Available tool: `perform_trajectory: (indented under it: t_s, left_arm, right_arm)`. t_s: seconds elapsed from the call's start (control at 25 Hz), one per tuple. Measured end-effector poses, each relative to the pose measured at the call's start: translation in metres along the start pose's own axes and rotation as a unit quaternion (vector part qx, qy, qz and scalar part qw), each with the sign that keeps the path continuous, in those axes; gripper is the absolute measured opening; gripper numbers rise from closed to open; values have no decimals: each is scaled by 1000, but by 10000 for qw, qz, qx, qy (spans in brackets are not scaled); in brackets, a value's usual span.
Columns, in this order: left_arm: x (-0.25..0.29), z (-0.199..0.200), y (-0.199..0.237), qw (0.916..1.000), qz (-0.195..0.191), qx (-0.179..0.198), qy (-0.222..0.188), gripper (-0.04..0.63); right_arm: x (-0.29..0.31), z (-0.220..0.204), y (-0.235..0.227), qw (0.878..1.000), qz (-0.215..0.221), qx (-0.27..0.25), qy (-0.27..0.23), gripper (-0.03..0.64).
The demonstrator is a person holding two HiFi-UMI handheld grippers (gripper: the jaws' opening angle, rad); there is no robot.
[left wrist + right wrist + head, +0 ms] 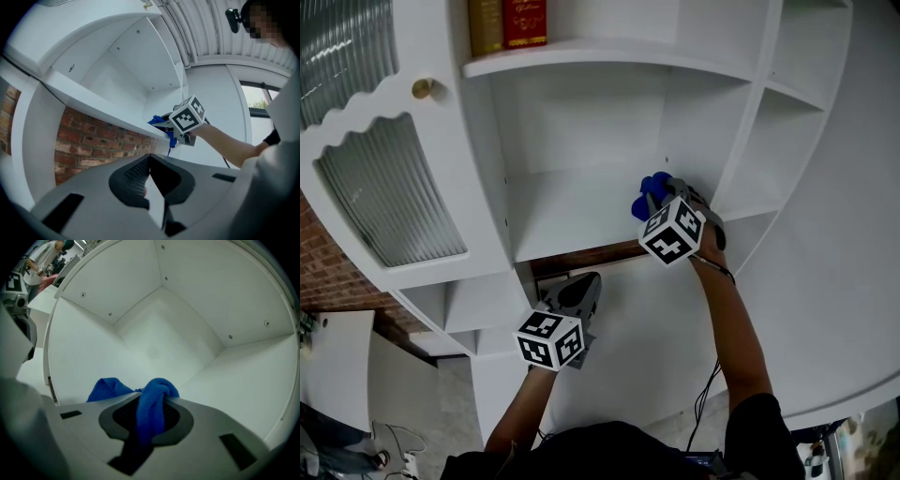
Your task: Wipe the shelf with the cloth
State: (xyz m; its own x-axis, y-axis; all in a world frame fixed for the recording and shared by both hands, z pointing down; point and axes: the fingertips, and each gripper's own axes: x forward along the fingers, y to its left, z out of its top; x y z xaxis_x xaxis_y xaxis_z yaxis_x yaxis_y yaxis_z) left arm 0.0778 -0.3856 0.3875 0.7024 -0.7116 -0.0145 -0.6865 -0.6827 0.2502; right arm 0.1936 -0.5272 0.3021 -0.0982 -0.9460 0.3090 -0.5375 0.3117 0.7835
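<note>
Nearest me, my left gripper [150,158] hangs below the shelf with its jaws pressed together and nothing between them, the brick wall [93,143] showing under the board just ahead of it. Higher up, my right gripper [152,405] is clamped tight on the blue cloth [155,397], which bunches out past the jaw tips at the front right edge of the white shelf [572,202], a bit of it hanging over the lip. Beyond that, the compartment runs back to its bare white rear corner, and two books [508,22] stand on the board above.
</note>
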Motion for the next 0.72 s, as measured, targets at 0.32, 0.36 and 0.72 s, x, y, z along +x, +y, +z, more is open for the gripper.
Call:
perform_trajectory:
  t_s: [0.32,0.36,0.72]
  left_arm:
    - [7,-2,-7,9999,-127,58,50,15]
    - [8,-3,-7,9999,-134,46,63,14]
    - [8,-2,-9,9998,-177,63,63,15]
  right_arm:
    - [-2,-4,-2,10000,-56,28,49,78]
    - [-1,-3,-2,10000,-59,32,53,78]
    - [-6,-4,-5,9982,-161,556,-137,78]
